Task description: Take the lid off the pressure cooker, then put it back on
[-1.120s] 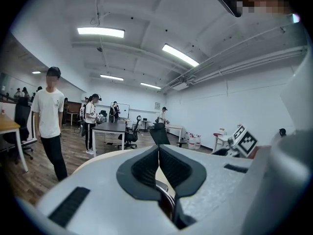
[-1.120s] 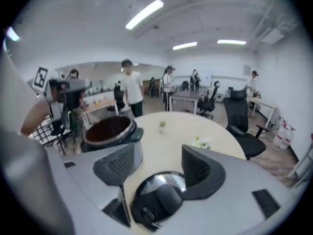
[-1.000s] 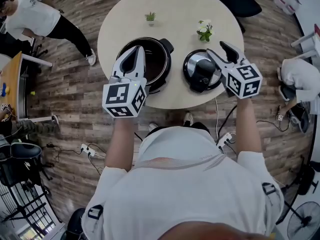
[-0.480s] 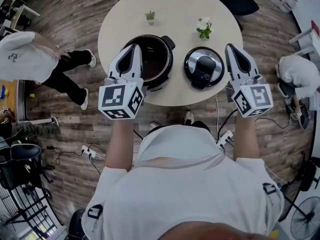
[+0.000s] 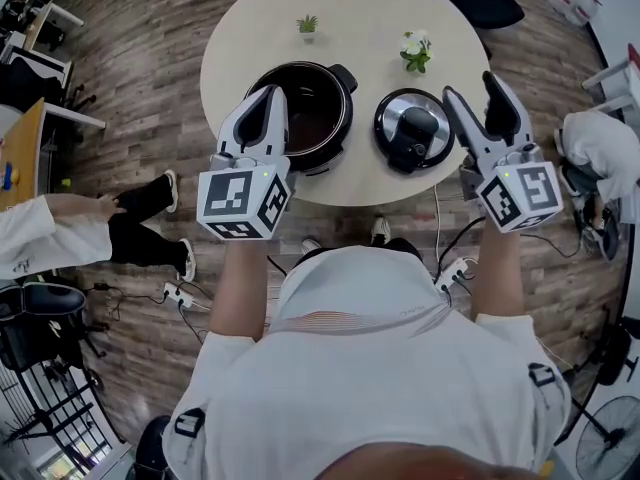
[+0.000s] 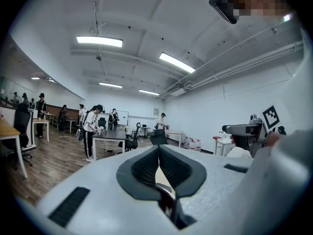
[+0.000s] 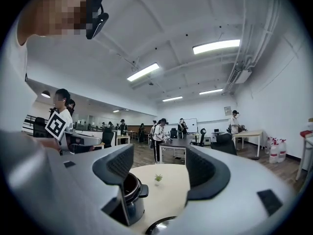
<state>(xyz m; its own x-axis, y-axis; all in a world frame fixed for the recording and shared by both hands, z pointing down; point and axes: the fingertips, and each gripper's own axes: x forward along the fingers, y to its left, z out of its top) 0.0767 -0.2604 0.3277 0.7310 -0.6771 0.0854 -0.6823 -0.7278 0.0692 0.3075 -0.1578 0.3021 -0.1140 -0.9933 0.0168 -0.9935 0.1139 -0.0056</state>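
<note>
Round pale bench (image 5: pixel 370 8) on a wood-plank floor (image 5: pixel 150 88); an open office with people at desks lies beyond.

**Containers.** At the centre of the head view the cooker (image 5: pixel 300 118) stands uncovered. Its interior is dark and shows no contents, though the bottom cannot be read with certainty. Just right of it, apart from it, the lid (image 5: pixel 413 128) lies flat on the bench with its black handle up. Two small plants (image 5: pixel 308 25) stand toward the top of the frame, well apart from both.

**Grippers.**
- The left hand-held gripper (image 5: pixel 272 96) has its pads pressed together on nothing. Its tip overlaps the cooker's left rim in the head view; contact cannot be confirmed.
- The right hand-held gripper (image 5: pixel 471 90) has just been opening. Its jaws stand apart with nothing between them, just right of the lid and clear of it.

**Handling assessment.**
- The lid appears to be rigid metal, likely fairly heavy for one gripper.
- Its polished rim would probably be slippery and too thin to pinch securely.
- The black centre handle is judged the proper hold: raised, matte and over the balance point.
- The lid should be lowered level and seated square on the cooker's rim. A tilted approach risks it catching or sliding off.

**Status.** Removal appears complete; replacement is outstanding.
</note>
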